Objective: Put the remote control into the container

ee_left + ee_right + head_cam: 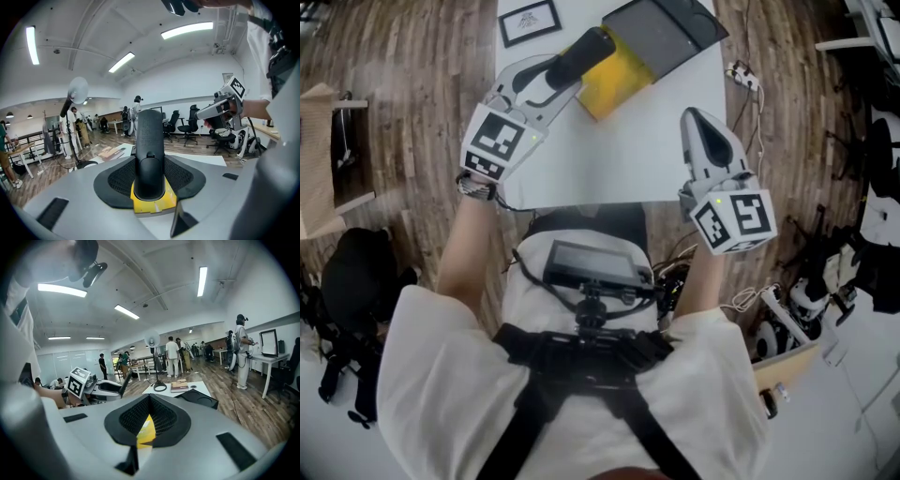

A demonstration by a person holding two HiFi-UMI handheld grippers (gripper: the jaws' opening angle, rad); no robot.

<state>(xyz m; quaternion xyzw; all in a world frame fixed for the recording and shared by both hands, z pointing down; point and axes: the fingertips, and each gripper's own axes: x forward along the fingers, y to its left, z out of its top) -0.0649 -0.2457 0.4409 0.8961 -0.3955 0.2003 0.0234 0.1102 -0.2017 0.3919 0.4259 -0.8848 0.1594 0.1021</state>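
My left gripper (555, 81) is clamped on the near end of the black remote control (585, 51), whose long axis points straight out from the jaws over the yellow container (630, 75) on the white table (619, 159), while my right gripper (696, 122) hangs closed, empty.

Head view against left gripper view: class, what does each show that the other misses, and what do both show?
Only the head view shows the marker cube on the left gripper and the person's chest harness. Only the left gripper view shows ceiling lights, office chairs and a standing fan. Both show the remote control held between the left gripper's jaws, a yellow object beneath it, and the right gripper.
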